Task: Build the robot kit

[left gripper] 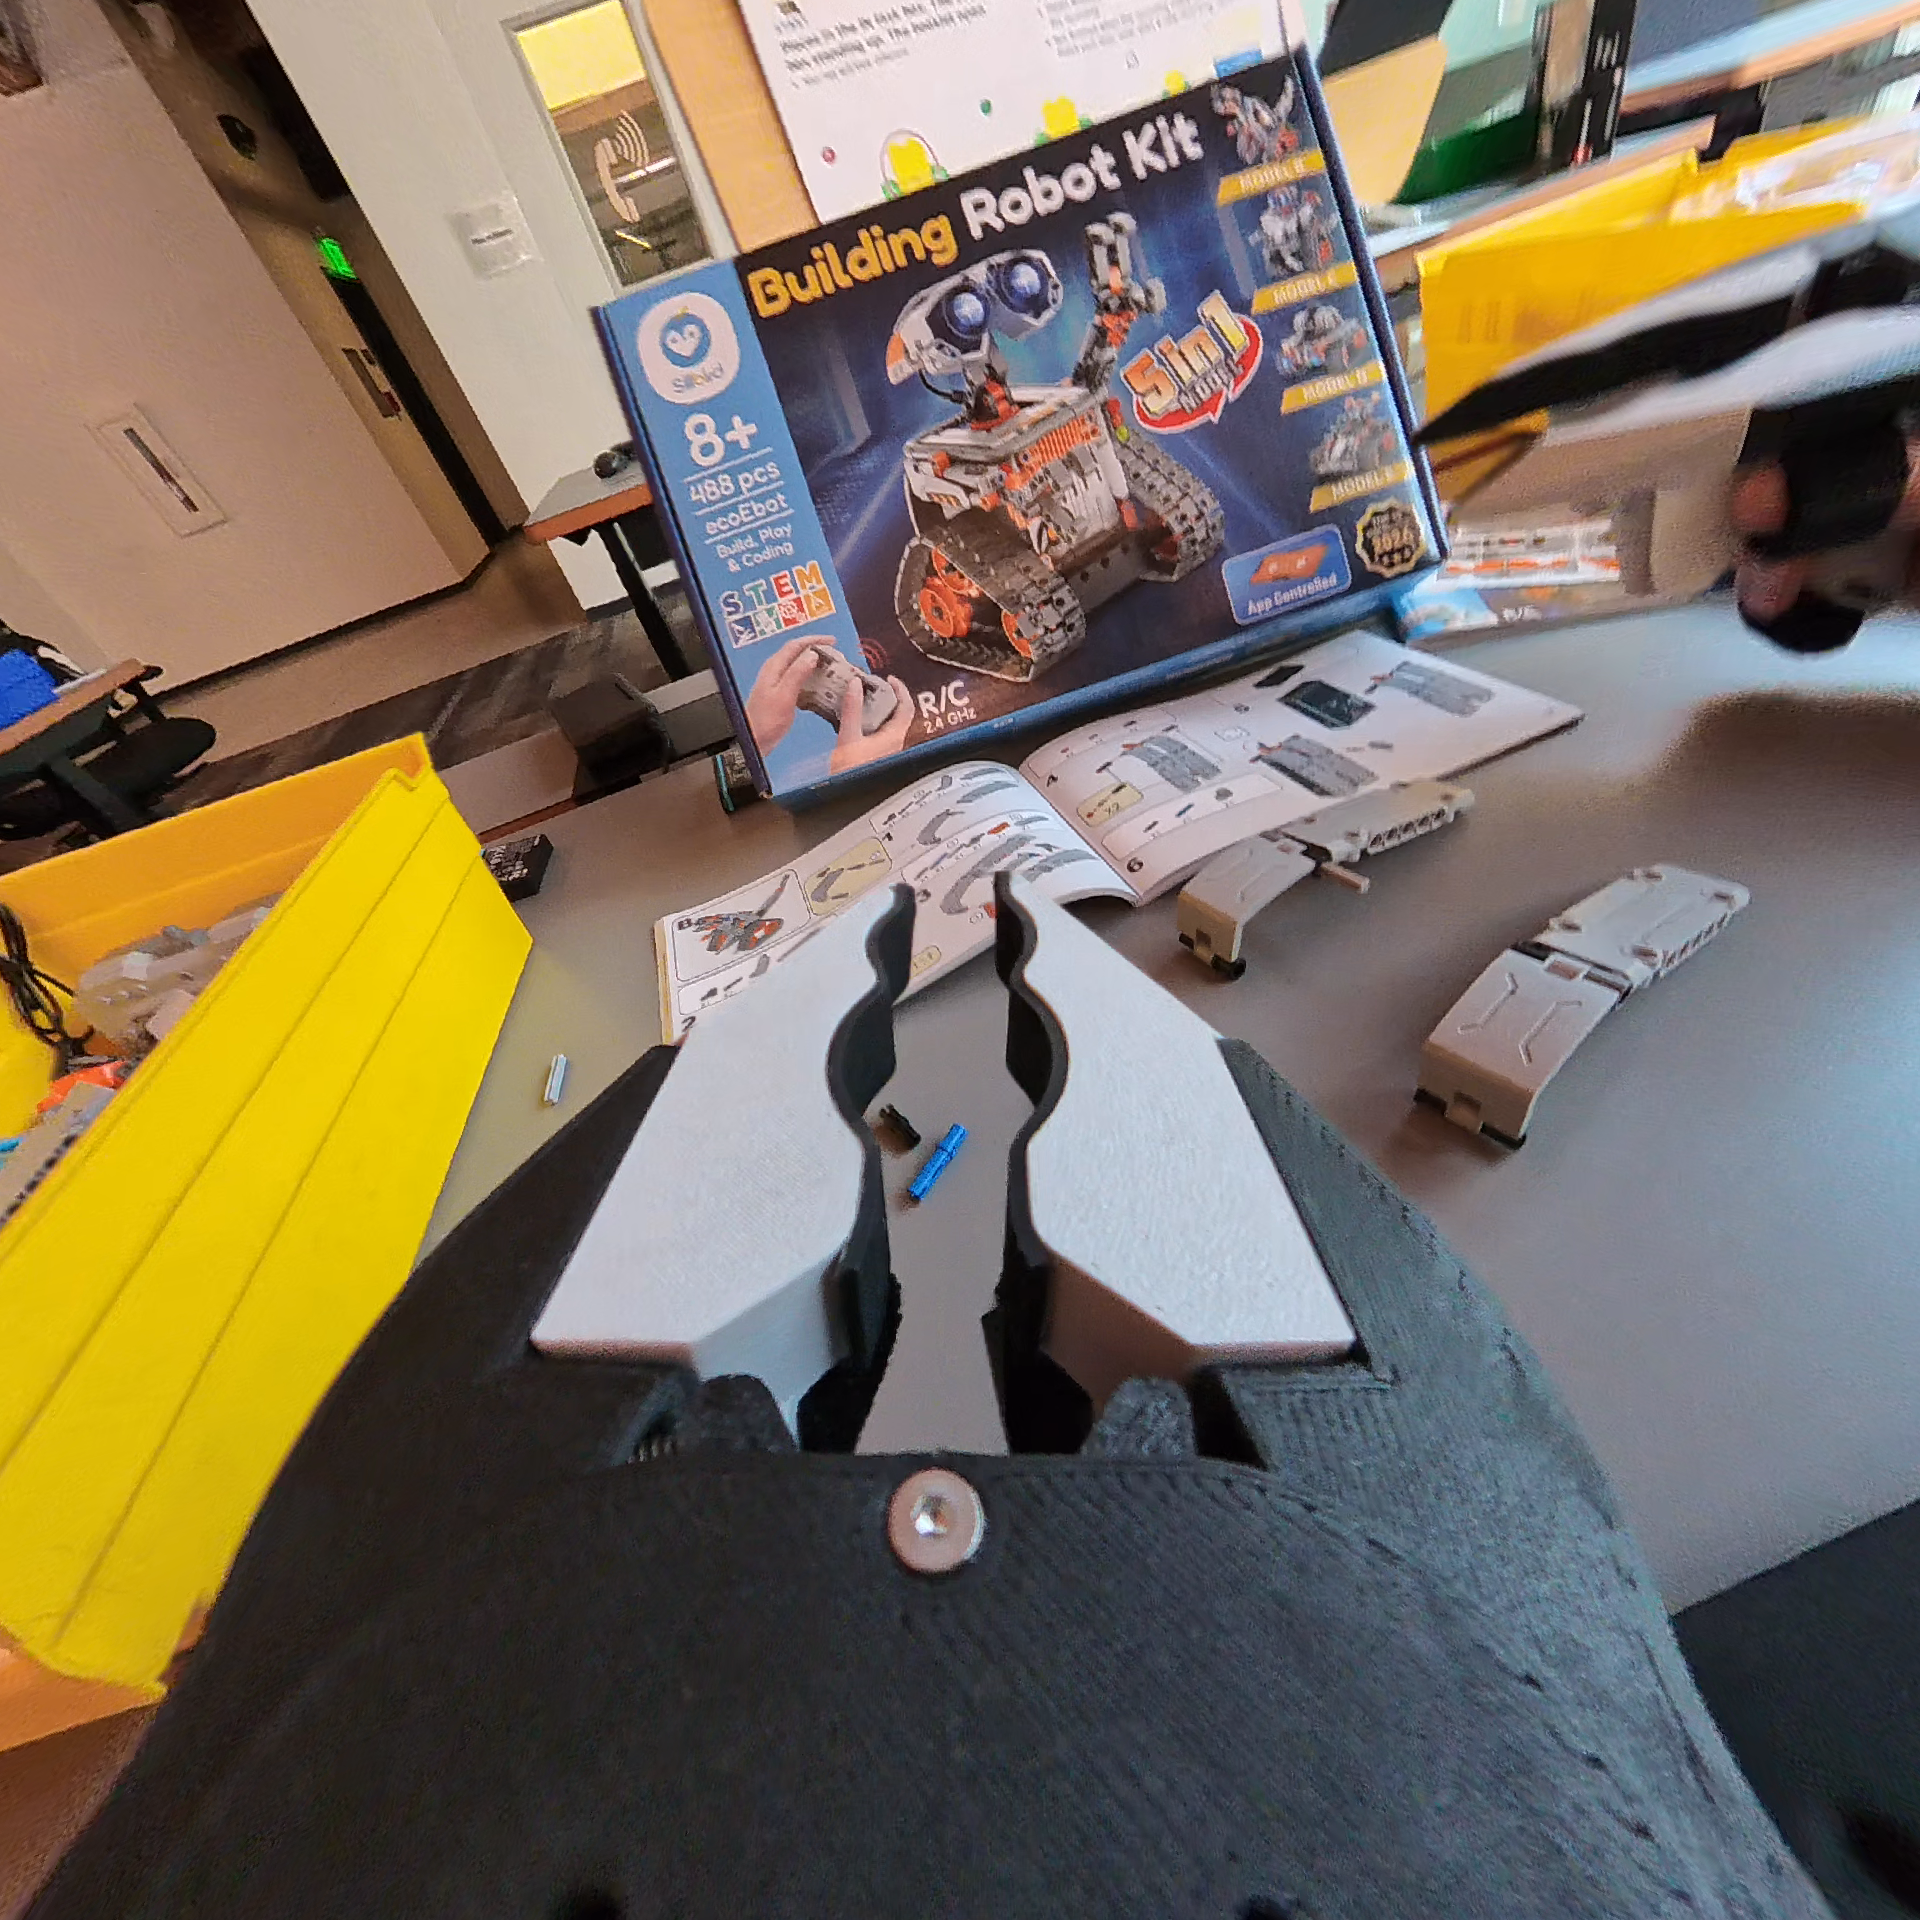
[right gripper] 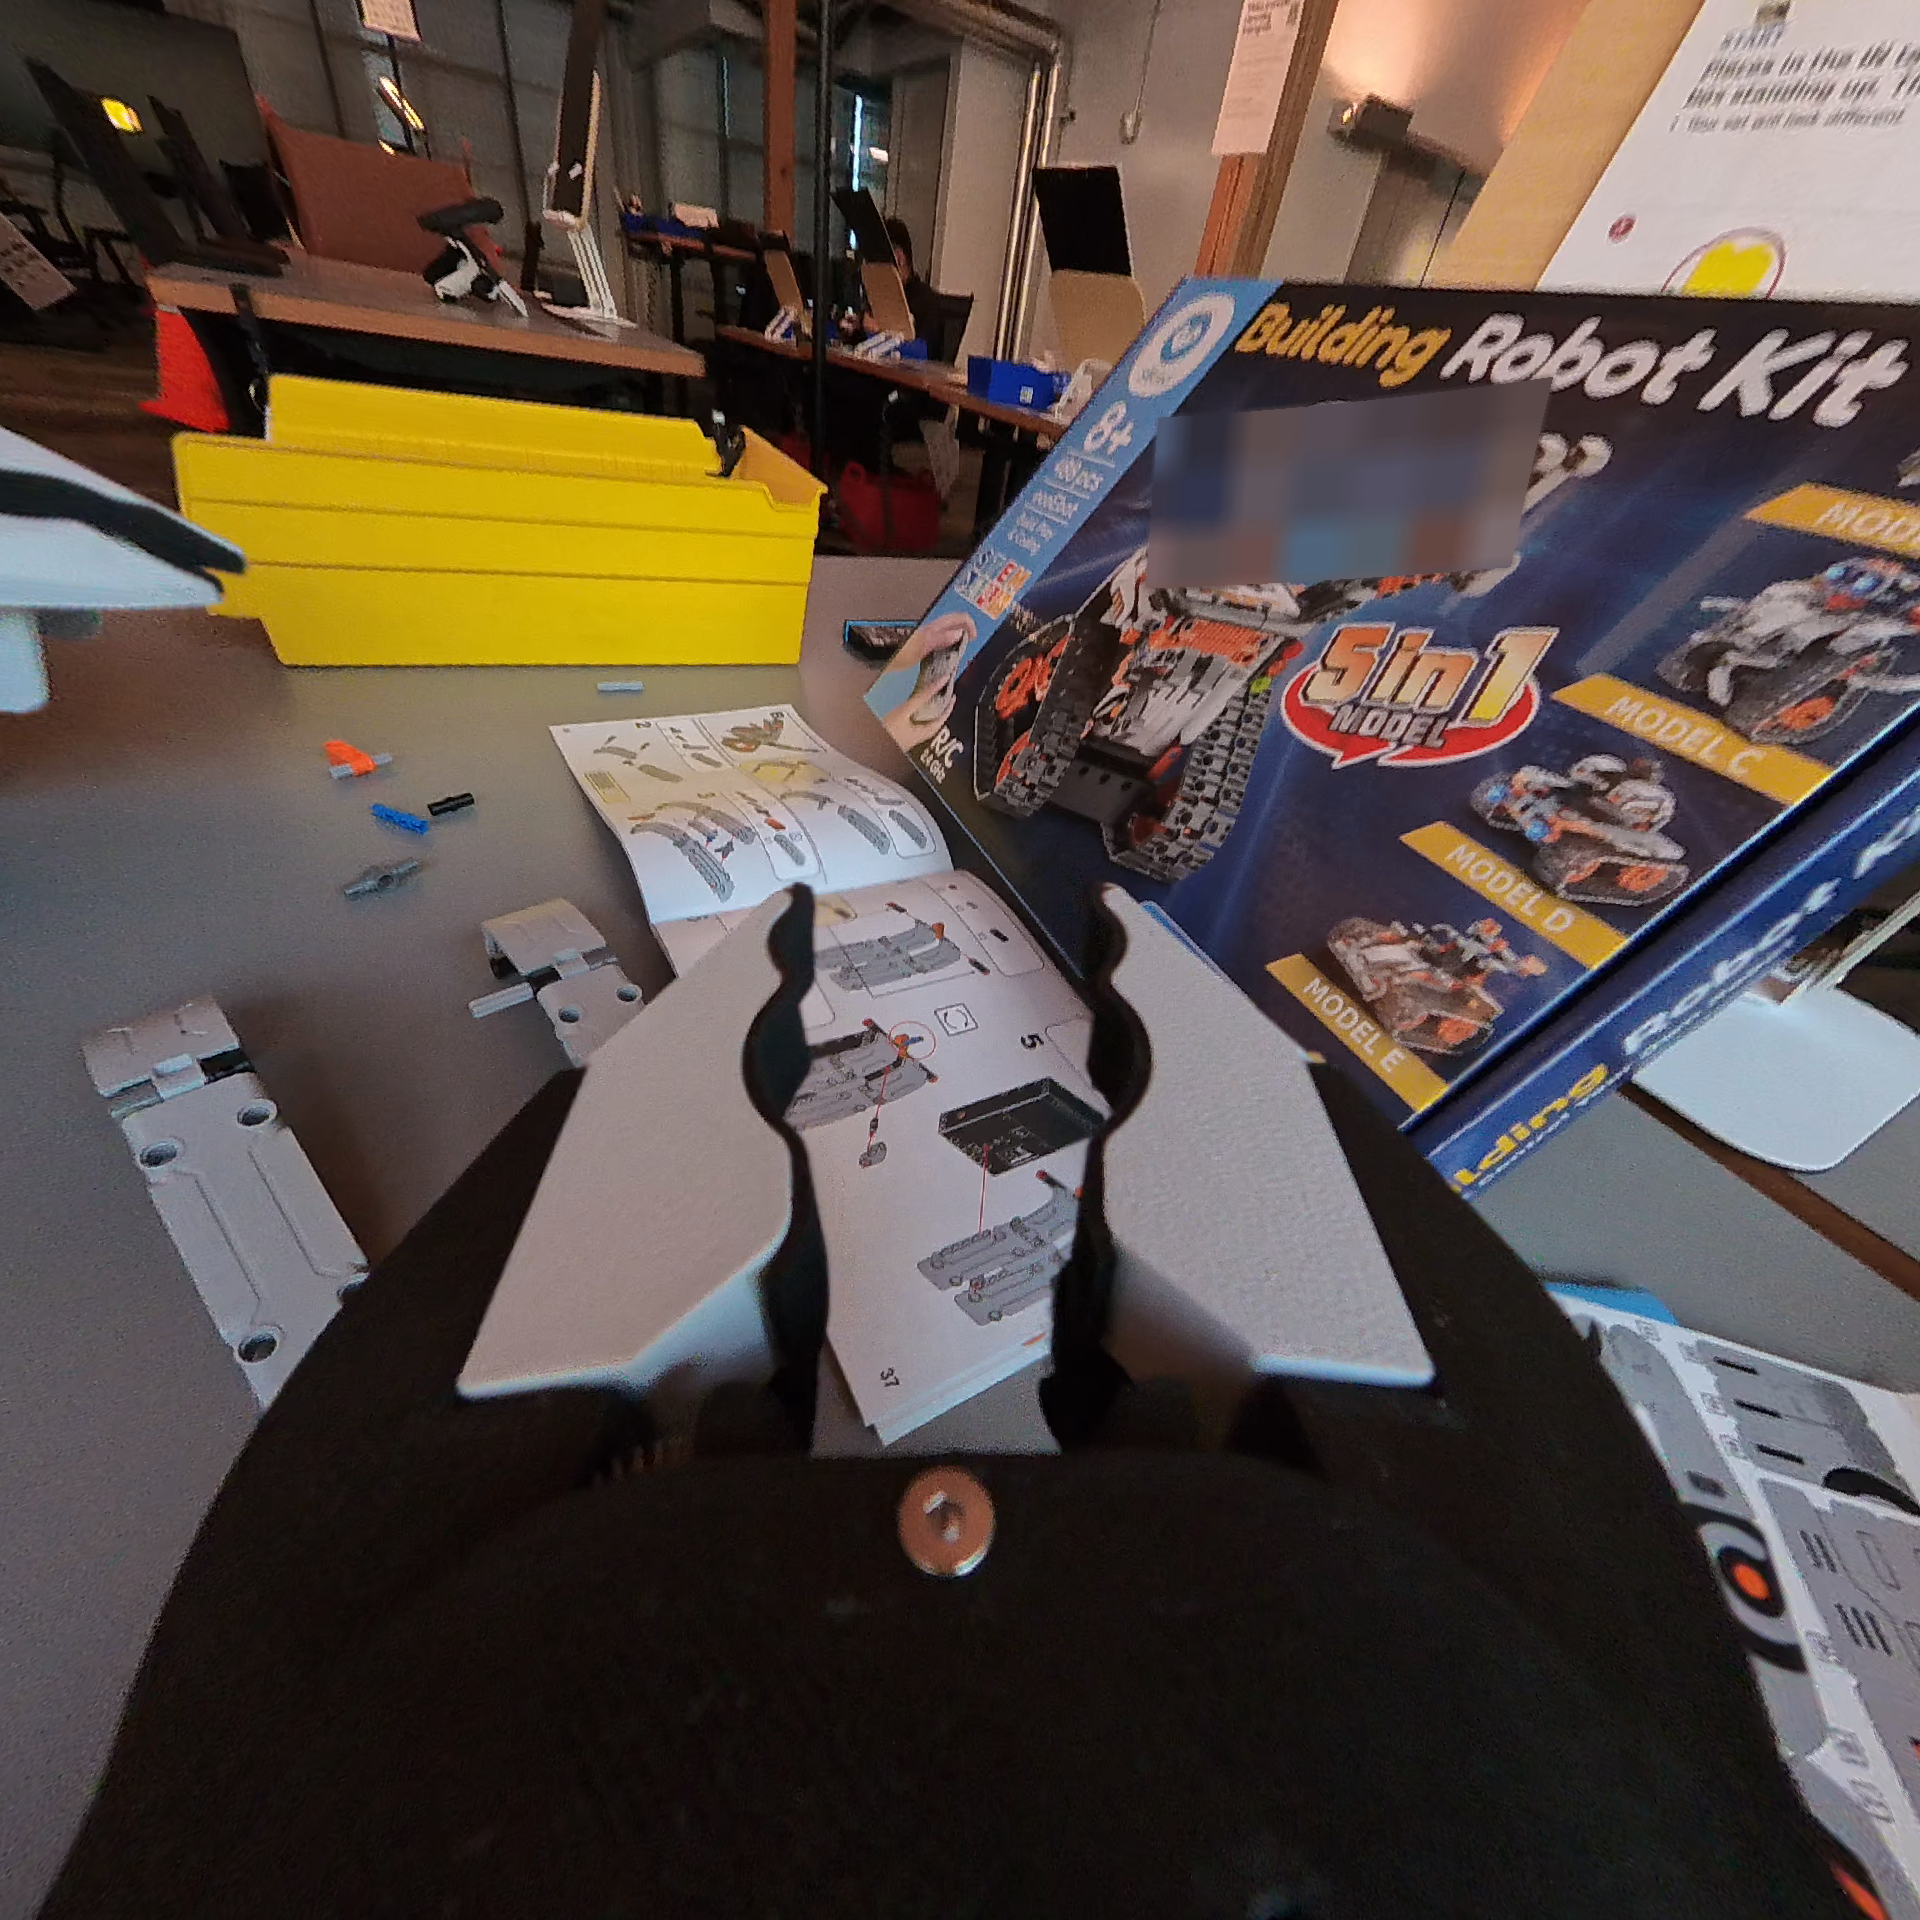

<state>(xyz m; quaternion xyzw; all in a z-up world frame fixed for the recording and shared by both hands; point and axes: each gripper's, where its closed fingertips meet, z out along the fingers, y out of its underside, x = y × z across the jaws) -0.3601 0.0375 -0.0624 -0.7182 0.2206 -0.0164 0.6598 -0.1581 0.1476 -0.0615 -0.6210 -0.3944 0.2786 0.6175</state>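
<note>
My left gripper (left gripper: 953, 891) hovers low over the grey table (left gripper: 1558, 1351), jaws a narrow gap apart and empty. A blue pin (left gripper: 938, 1162) and a black pin (left gripper: 899, 1127) lie on the table below the gap. My right gripper (right gripper: 951, 914) is open wide and empty above an open instruction booklet (right gripper: 935, 1143), which also shows in the left wrist view (left gripper: 1143, 790). Two grey curved panel assemblies (left gripper: 1579, 997) (left gripper: 1299, 873) lie right of the left gripper; in the right wrist view they lie to the left (right gripper: 229, 1174) (right gripper: 561, 977).
A blue robot kit box (left gripper: 1018, 447) (right gripper: 1455, 727) stands behind the booklet. A yellow bin (left gripper: 260, 1143) (right gripper: 499, 540) of parts sits at the table's left. Small orange (right gripper: 353, 758), blue (right gripper: 400, 818), black (right gripper: 452, 802) and grey (right gripper: 382, 878) pins lie loose. Another printed sheet (right gripper: 1766, 1558) lies at the right. About 25 centimeters separates my left fingertips from my right. The right gripper is farther from the blue pin (left gripper: 938, 1162), some 25 centimeters, than the left, some 10 centimeters. The right camera catches it too, in the right wrist view (right gripper: 393, 817).
</note>
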